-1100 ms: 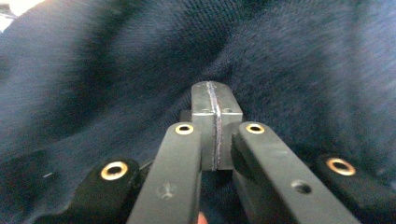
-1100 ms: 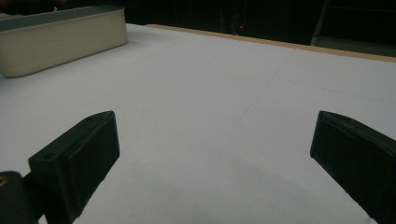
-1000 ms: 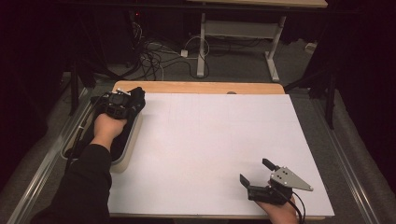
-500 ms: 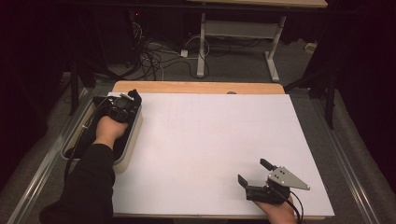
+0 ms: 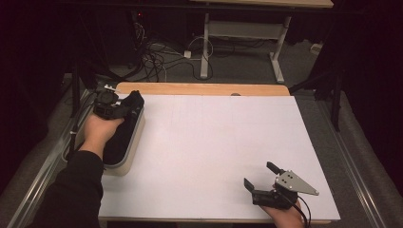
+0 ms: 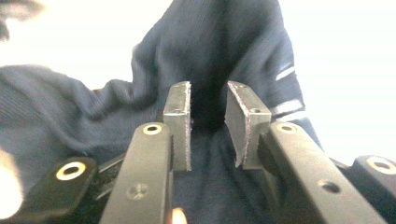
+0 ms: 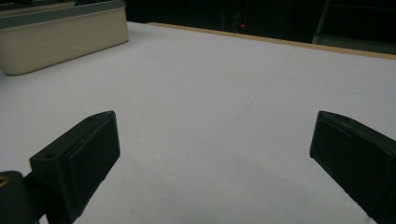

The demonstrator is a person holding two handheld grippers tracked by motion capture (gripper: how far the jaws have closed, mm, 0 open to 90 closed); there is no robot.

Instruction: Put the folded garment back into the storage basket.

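We are in a lab or test room: a white-topped desk (image 5: 214,152), tangled cables (image 5: 157,59) on the grey floor beyond its far edge, dark curtains around.

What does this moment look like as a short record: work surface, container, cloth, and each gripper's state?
surface: white table top, wooden strip along the far edge
container: cream bin at the table's left edge
cloth: dark blue garment with pale stripes, hanging from the bin
left gripper: over the bin's far end; jaws have just been opening, a gap between the pads, cloth lying in it; not clamped
right gripper: low over the near right of the table, jaws wide apart, nothing between them
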